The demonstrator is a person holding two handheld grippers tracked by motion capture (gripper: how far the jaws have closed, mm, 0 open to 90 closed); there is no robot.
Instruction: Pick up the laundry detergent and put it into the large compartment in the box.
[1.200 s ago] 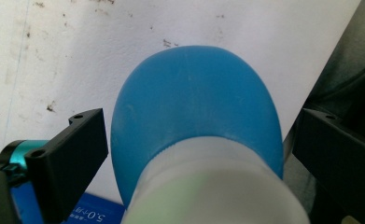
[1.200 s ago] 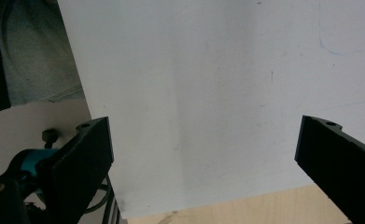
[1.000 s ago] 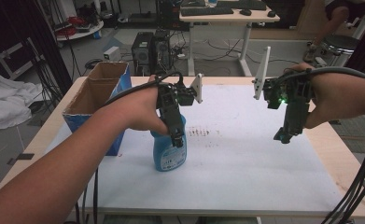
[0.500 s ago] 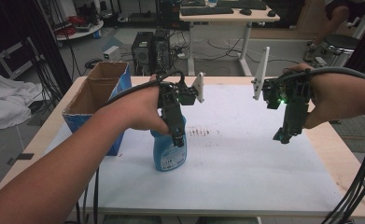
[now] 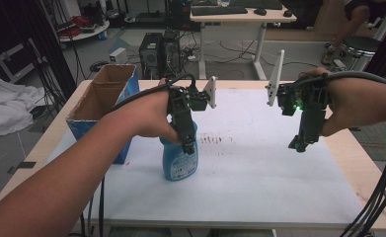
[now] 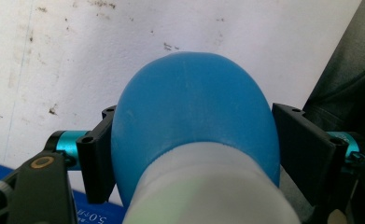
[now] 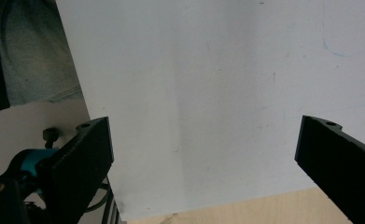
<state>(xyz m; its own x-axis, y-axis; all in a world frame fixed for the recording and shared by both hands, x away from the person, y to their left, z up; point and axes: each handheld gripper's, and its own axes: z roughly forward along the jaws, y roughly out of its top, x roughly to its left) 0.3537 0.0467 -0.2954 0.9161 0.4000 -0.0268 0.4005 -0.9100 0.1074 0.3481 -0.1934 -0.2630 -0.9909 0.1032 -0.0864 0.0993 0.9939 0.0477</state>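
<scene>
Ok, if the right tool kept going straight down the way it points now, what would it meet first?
Most likely the white sheet on the table. The right tool points down at it, open, with nothing between; its height above the sheet is unclear.

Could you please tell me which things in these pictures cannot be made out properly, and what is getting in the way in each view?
- Blue bottle: in the high view its top is covered by the left tool and hand; the label print is too small to read.
- Cardboard box: its inside is hidden by its own walls in the high view.
- Right tool: in the right gripper view both jaws are cut off by the bottom edge.
</scene>
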